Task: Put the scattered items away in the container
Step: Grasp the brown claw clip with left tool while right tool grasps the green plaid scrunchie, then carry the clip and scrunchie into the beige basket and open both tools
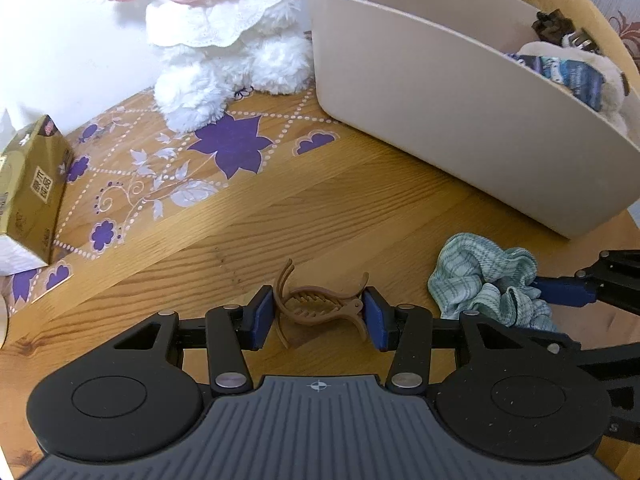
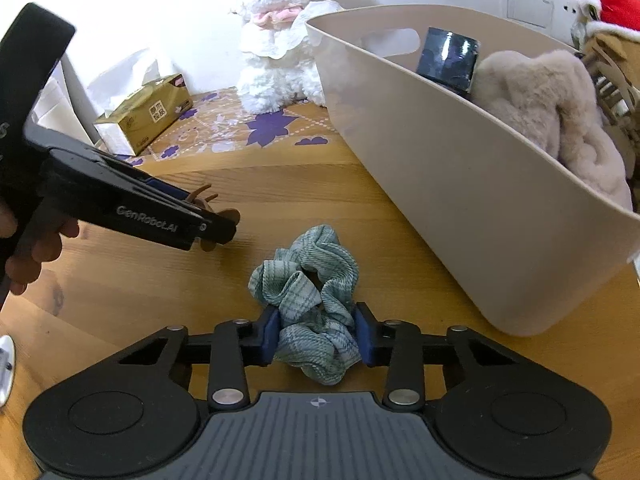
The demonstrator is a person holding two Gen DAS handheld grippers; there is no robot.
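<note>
The beige bin point(image 2: 460, 184) holds one fluffy beige item point(image 2: 560, 120), one dark packet point(image 2: 448, 58) and a brown clip point(image 1: 550, 24). One hair claw point(image 1: 320, 308) and one scrunchie point(image 2: 312, 312) lie on the table point(image 1: 320, 208). My left gripper point(image 1: 318, 316) is clamped on the claw; my right gripper point(image 2: 318, 338) pinches the scrunchie, both low over the wood, just before the bin.

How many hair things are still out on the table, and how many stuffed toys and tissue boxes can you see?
Hair claw clips on the table: 1, the brown hair claw, between the left gripper pads
Scrunchies on the table: 1, the green scrunchie, between the right gripper pads
White stuffed toys: 1, the plush lamb
Tissue boxes: 1, the gold tissue box
Total: 4
</note>
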